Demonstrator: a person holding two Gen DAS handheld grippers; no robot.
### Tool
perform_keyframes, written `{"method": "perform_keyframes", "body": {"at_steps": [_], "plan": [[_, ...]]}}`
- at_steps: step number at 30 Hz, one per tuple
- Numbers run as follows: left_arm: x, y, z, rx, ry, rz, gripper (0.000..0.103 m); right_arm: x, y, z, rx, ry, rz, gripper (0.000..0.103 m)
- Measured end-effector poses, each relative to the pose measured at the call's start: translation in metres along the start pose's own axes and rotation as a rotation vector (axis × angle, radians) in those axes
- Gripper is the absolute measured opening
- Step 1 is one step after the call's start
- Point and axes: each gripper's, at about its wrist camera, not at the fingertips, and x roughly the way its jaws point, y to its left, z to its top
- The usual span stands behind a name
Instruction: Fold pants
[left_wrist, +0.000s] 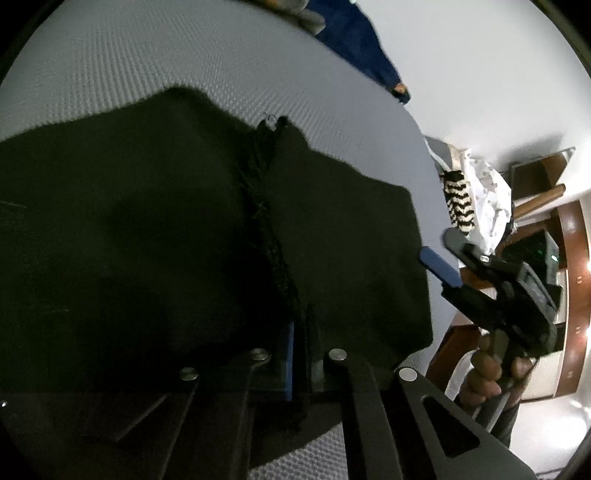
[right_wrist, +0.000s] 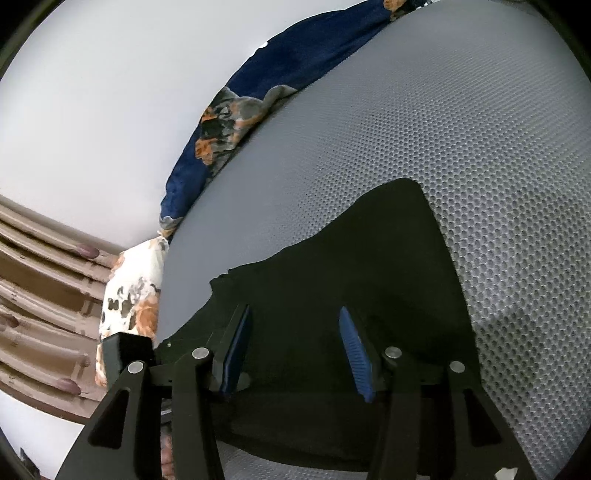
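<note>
Black pants (left_wrist: 155, 236) lie spread on a grey textured mattress (left_wrist: 129, 62). A bunched ridge of the fabric runs down the middle into my left gripper (left_wrist: 301, 332), which is shut on the pants; only one blue pad shows. My right gripper (right_wrist: 295, 321) is open, its blue pads (right_wrist: 354, 350) apart just over a corner of the pants (right_wrist: 369, 266). It also shows in the left wrist view (left_wrist: 443, 254), held by a hand at the pants' right edge.
A dark blue floral blanket (right_wrist: 229, 122) lies along the mattress's far edge by a white wall. A white floral pillow (right_wrist: 129, 299) and wooden slats (right_wrist: 44, 295) are at the left. A striped cloth and white bag (left_wrist: 476, 199) sit beyond the mattress edge near wooden furniture.
</note>
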Motion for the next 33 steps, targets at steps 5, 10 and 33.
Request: {"method": "perform_keyframes", "body": {"at_steps": [5, 10, 33], "plan": [[-0.011, 0.01, -0.012, 0.003, -0.03, 0.024, 0.003, 0.007, 0.004, -0.002, -0.042, 0.005, -0.084, 0.048], [0.002, 0.024, -0.018, -0.026, 0.0, 0.051, 0.004, 0.028, -0.004, -0.007, -0.038, 0.065, -0.17, 0.047], [0.021, -0.023, 0.023, 0.271, -0.151, 0.336, 0.034, 0.059, 0.024, 0.029, -0.402, -0.038, -0.521, 0.044]]}}
